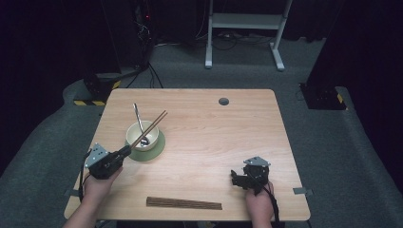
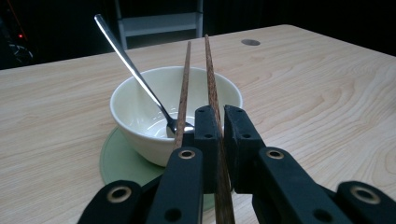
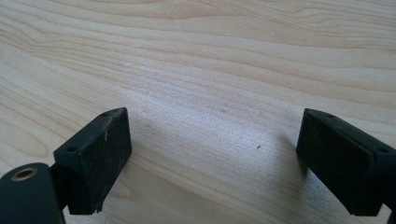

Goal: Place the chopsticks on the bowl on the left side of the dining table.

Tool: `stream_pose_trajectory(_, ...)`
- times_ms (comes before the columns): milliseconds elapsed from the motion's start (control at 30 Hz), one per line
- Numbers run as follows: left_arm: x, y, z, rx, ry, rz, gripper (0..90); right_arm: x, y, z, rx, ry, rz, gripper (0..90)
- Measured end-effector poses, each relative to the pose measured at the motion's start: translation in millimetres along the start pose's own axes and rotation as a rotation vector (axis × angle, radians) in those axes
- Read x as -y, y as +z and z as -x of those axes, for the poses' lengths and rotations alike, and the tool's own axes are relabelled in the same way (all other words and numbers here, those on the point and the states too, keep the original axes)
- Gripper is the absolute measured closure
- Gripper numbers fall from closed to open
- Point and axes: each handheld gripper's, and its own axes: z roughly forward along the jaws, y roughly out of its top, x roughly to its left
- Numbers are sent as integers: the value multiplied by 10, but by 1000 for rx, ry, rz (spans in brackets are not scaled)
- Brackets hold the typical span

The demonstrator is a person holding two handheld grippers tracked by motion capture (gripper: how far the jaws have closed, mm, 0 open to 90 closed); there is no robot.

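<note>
On a pale wood tabletop (image 1: pixel 214 142) over grey carpet in a dark room, the left gripper (image 2: pixel 217 135) clamps chopsticks (image 2: pixel 210 79) above the bowl (image 2: pixel 140 116); the right gripper (image 3: pixel 212 158) gapes

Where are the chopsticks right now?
In the high view the chopsticks sit left of centre, clamped in the left gripper and slanting over the bowl beside the spoon.
</note>
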Motion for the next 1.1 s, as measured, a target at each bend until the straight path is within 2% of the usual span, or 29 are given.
stream_pose_trajectory(200,21,21,-35,-30,-3,-15,841,1,-1,-4,1,2,0,98)
stream_pose_trajectory(733,21,105,-15,-27,13,-33,841,2,-2,-6,1,3,-1,98)
stream_pose_trajectory(967,30,163,20,-53,34,-64,841,1,-2,-6,0,1,0,97)
stream_pose_trajectory(1100,33,170,23,-50,44,-71,840,1,-1,-6,0,0,0,98)
